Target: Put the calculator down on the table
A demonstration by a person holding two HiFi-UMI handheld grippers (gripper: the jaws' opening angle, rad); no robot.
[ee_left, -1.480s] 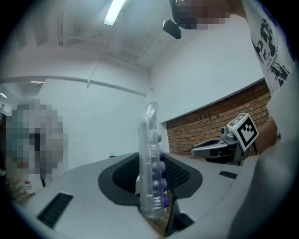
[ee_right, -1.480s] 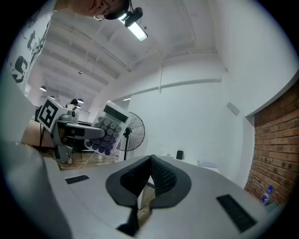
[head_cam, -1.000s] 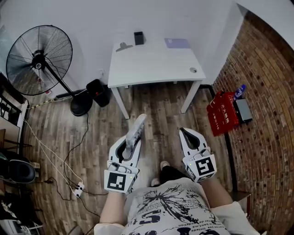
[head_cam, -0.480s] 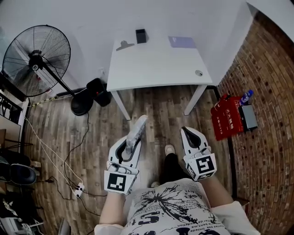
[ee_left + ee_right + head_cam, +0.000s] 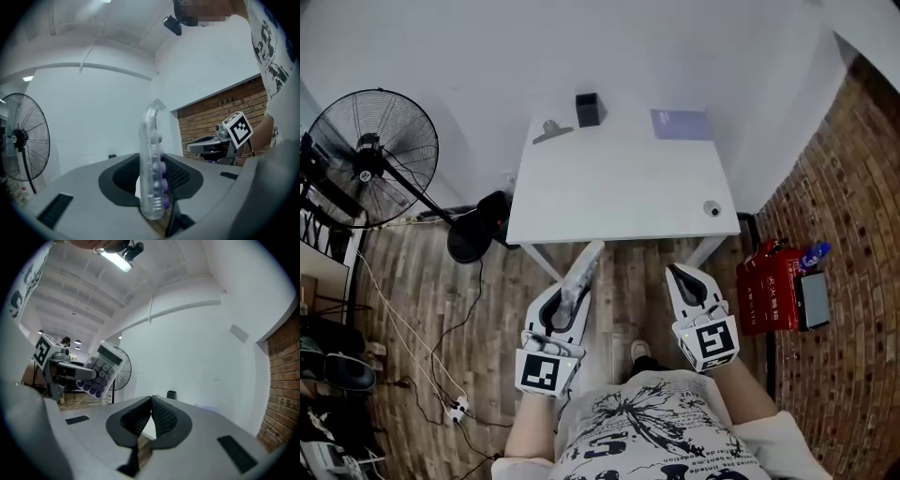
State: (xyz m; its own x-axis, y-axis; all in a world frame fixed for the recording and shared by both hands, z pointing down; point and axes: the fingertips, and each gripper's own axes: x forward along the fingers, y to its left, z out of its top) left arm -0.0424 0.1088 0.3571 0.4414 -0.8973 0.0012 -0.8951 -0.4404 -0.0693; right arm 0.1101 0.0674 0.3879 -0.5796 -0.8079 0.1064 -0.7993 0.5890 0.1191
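A clear calculator [image 5: 581,272] with purple keys stands on its edge between the pads of my left gripper [image 5: 570,295], which is shut on it. In the left gripper view the calculator [image 5: 152,159] rises upright from between the jaws. Its top end reaches just to the near edge of the white table [image 5: 619,187] in the head view. My right gripper [image 5: 677,274] hangs level beside it, shut with nothing in it; its jaws [image 5: 151,414] touch at the tips. From the right gripper view the calculator [image 5: 100,370] shows its keys, tilted.
On the table stand a black cup [image 5: 588,109], a grey clip [image 5: 551,131], a purple sheet [image 5: 681,124] and a small round thing [image 5: 711,208]. A standing fan [image 5: 366,159] is at the left. Cables [image 5: 412,328] cross the wooden floor; a red box [image 5: 769,286] is at the right.
The table has come much nearer to both grippers as the person walked towards it. The left gripper still holds the calculator the same way; the right stays shut.
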